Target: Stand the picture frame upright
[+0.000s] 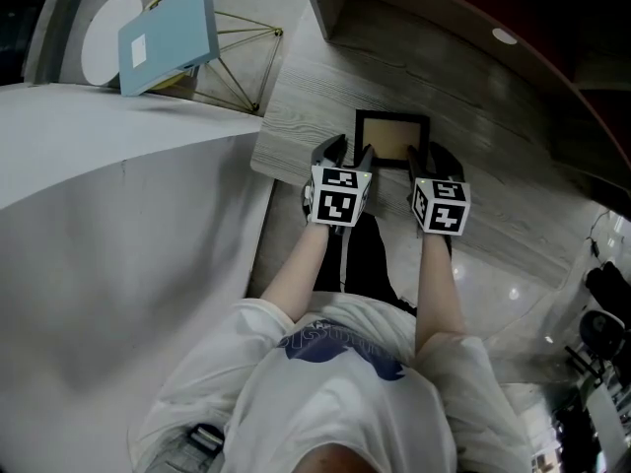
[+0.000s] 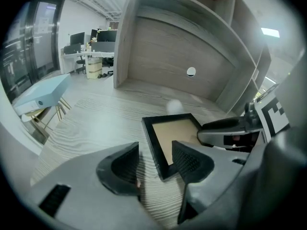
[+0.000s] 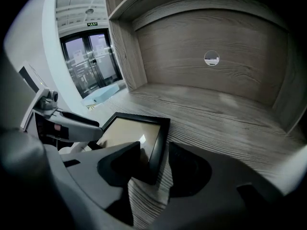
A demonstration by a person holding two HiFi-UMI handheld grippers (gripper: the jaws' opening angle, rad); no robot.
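The black, tan-panelled picture frame [image 1: 392, 138] lies flat on the wooden worktop [image 1: 315, 82]; the left tongs [image 2: 154, 153] gape astride its near corner; the right tongs [image 3: 154, 153], also apart, straddle its right edge.

1. Bare bench [image 1: 306, 92] is lying open left of and behind the picture frame [image 1: 392, 138]
2. Back wall [image 3: 192, 35] and side panel [image 3: 127, 47] are closing the far edge
3. Left gripper [image 1: 347, 152] and right gripper [image 1: 430, 156] are crowding the near edge

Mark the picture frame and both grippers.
picture frame [image 1: 391, 138], head view, centre of its tan panel
left gripper [image 2: 154, 153], left gripper view, midway between its fingertips
right gripper [image 3: 156, 153], right gripper view, midway between fingertips
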